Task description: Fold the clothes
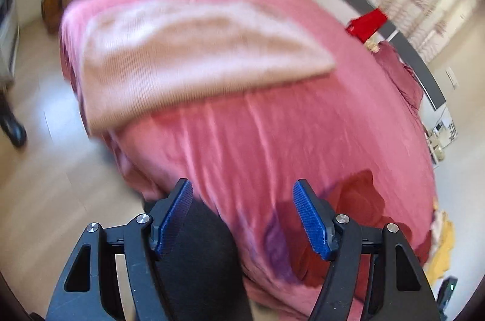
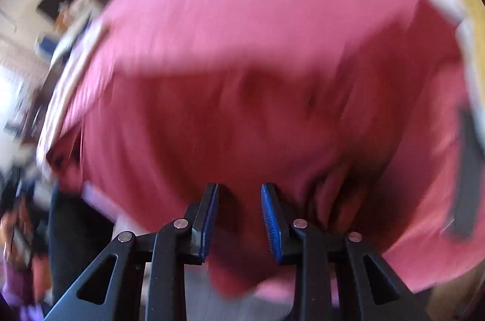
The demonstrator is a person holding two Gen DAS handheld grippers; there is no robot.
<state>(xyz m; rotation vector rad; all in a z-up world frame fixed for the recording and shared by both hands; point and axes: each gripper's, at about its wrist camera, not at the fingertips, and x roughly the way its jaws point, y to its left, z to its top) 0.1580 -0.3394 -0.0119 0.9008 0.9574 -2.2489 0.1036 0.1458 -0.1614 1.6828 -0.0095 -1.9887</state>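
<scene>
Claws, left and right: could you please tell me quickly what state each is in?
Left claw: open, holding nothing.
Right claw: partly open, nothing gripped.

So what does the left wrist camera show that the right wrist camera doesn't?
Left wrist only: a pale pink knitted garment lying flat on the bed, a red item at the far edge, and the left gripper, open with nothing between its fingers. Right wrist only: the right gripper, fingers narrowly apart, above shadowed cover. Both: the pink bed cover.
</scene>
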